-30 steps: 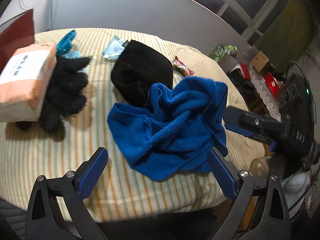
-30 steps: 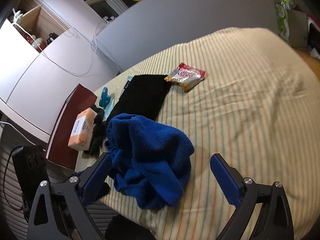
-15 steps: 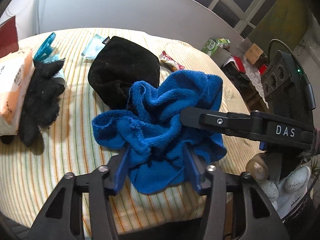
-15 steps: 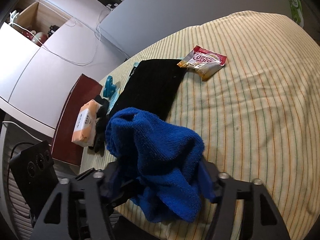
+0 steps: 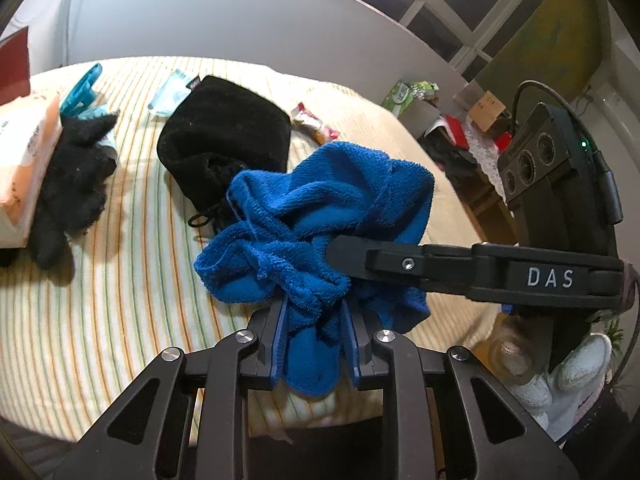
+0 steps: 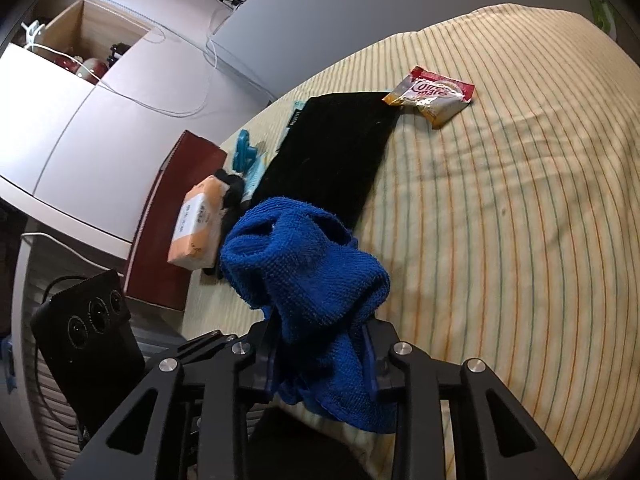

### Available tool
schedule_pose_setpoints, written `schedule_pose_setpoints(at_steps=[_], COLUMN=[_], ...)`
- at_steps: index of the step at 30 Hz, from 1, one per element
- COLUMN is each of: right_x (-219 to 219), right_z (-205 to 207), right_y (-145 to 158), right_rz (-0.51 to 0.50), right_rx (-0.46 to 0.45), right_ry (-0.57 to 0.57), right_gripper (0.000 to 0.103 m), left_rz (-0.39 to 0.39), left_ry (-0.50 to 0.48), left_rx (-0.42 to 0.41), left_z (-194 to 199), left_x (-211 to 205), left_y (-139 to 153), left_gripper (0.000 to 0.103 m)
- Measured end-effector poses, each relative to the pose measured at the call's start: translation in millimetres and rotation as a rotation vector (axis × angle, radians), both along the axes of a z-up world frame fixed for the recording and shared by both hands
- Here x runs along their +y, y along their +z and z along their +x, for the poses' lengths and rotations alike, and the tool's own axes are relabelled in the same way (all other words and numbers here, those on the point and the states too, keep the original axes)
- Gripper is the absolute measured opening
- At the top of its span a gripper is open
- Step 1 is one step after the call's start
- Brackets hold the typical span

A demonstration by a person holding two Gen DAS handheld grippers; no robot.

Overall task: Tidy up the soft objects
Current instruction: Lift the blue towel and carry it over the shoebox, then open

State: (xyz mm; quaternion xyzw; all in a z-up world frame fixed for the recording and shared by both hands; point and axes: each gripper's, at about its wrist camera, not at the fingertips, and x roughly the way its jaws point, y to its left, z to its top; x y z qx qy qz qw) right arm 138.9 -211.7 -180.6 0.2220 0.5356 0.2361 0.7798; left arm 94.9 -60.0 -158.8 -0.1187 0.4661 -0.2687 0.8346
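Note:
A crumpled blue towel (image 5: 320,216) lies at the near edge of the striped table (image 5: 120,280). My left gripper (image 5: 314,320) is shut on its near edge. My right gripper (image 6: 320,354) is shut on another part of the same towel (image 6: 308,276), and its arm (image 5: 460,270) crosses the left wrist view from the right. A black pouch (image 5: 224,140) lies just behind the towel, also in the right wrist view (image 6: 332,152). Black gloves (image 5: 76,184) lie at the left next to a tissue pack (image 5: 24,164).
A snack packet (image 6: 434,94) lies at the far side beyond the pouch. A teal clip (image 5: 82,90) and a small blue packet (image 5: 170,92) lie at the back left. A dark red board (image 6: 172,216) stands off the table's left end. Clutter sits on the floor at right (image 5: 460,128).
Both grippers moved in from open and closed on the blue towel. The towel has bunched up and lifted toward the near edge.

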Motion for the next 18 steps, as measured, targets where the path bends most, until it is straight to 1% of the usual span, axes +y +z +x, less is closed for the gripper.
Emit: schedule_pose_setpoints(at_steps=[4, 6, 10, 14, 16, 18], right_x=[8, 14, 28, 61, 78, 104], right_z=[-11, -17, -23, -22, -18, -12], right_y=[19, 34, 62, 96, 108, 122], right_rz=[-0.018, -0.022, -0.027, -0.028, -0.029, -0.027], right_rx=[-0.037, -0.061, -0.108, -0.161, -0.178, -0.195], right_ry=[0.017, 0.028, 0.051, 0.105, 0.135, 0.180], right_gripper=[0.028, 0.028, 0.028, 0.028, 0.028, 0.028], left_rz=[-0.018, -0.029, -0.044, -0.037, -0.032, -0.020], left_ry=[0.003, 0.005, 0.021, 0.070, 0.108, 0.140], left_rx=[-0.031, -0.052, -0.116, -0.189, -0.215, -0.235], left_z=[-9, -14, -23, -29, -30, -29], left_x=[4, 9, 27, 55, 77, 95], left_y=[15, 26, 52, 77, 90, 100], left_gripper=[0.022, 0.022, 0.022, 0.022, 0.022, 0.022])
